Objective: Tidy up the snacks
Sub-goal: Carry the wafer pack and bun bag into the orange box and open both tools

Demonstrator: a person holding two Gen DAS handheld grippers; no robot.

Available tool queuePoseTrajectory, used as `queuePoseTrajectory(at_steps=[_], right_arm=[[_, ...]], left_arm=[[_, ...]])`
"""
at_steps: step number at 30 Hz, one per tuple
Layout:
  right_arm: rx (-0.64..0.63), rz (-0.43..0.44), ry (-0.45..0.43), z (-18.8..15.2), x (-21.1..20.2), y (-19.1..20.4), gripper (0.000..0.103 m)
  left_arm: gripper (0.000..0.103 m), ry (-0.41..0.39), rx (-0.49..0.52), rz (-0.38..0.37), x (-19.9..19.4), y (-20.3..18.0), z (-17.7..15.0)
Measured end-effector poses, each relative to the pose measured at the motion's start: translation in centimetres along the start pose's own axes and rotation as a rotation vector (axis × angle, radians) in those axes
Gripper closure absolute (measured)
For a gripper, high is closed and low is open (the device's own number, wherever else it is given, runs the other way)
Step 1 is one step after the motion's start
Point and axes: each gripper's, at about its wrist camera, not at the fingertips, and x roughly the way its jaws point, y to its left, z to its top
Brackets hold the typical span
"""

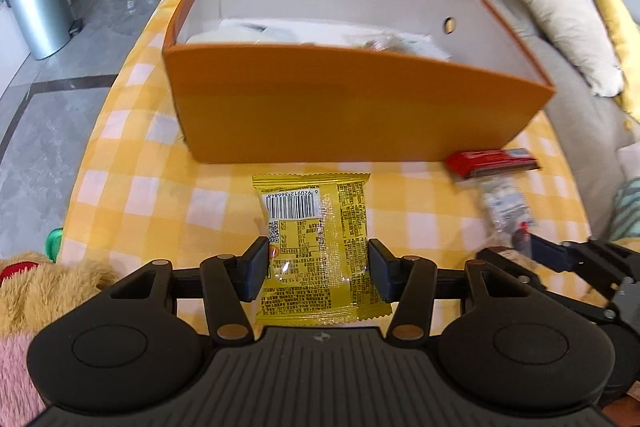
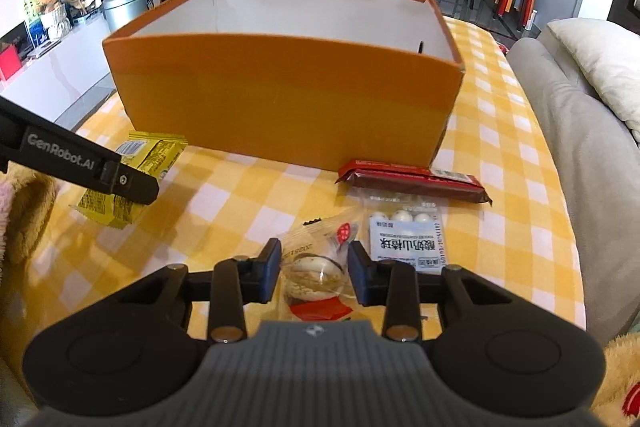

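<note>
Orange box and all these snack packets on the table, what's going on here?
Someone with two handheld grippers is sorting snacks into the orange box. The left gripper straddles a yellow packet; the right gripper straddles a clear wrapped pastry. Both look open, nothing lifted. A chocolate bar and a white candy bag wait on the checked cloth.

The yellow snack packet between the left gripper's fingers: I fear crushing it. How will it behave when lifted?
The yellow snack packet lies flat with crinkled, sealed edges, so it probably flexes and droops rather than staying stiff. Its glossy film may slip between the left gripper fingers. It looks thin, so likely light; the contents may break under a hard squeeze.
</note>
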Motion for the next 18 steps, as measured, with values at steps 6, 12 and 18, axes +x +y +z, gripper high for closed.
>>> queuePoseTrajectory(at_steps=[6, 12, 18], right_arm=[[0.027, 0.011, -0.039, 0.1, -2.4, -0.2, 0.070], [0.076, 0.042, -0.095, 0.9, -5.5, -0.1, 0.070], [0.064, 0.035, -0.177, 2.8, -8.5, 0.0, 0.070]], left_arm=[[0.044, -0.058, 0.026, -0.042, -2.5, -0.9, 0.0], [0.044, -0.147, 0.046, -0.083, -5.4, -2.0, 0.9], [0.044, -0.214, 0.072, -0.108, -7.5, -2.5, 2.6]])
